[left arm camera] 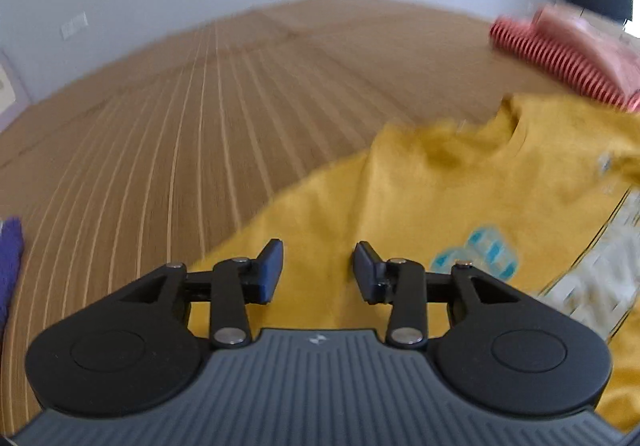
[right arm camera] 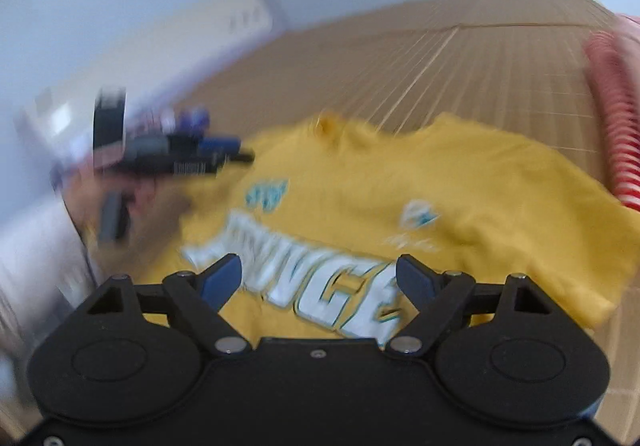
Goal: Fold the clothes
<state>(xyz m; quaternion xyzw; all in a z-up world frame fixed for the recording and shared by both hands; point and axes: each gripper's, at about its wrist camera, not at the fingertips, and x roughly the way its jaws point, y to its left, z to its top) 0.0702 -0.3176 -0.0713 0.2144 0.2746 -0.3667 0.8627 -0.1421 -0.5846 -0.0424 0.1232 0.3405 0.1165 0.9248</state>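
A yellow T-shirt (left arm camera: 460, 198) with white and teal print lies front up on a tan striped mat (left arm camera: 180, 150). My left gripper (left arm camera: 318, 270) is open and empty, hovering over the shirt's left part near its edge. In the right wrist view the same shirt (right arm camera: 400, 182) lies spread out, collar at the far side. My right gripper (right arm camera: 318, 282) is open wide and empty above the white lettering (right arm camera: 320, 286). The left gripper (right arm camera: 176, 158) shows blurred at the shirt's left side in that view.
A red and white striped garment (left arm camera: 568, 54) lies folded beyond the shirt, also at the right edge of the right wrist view (right arm camera: 616, 134). A purple cloth (left arm camera: 10, 262) sits at the mat's left edge. White walls stand behind the mat.
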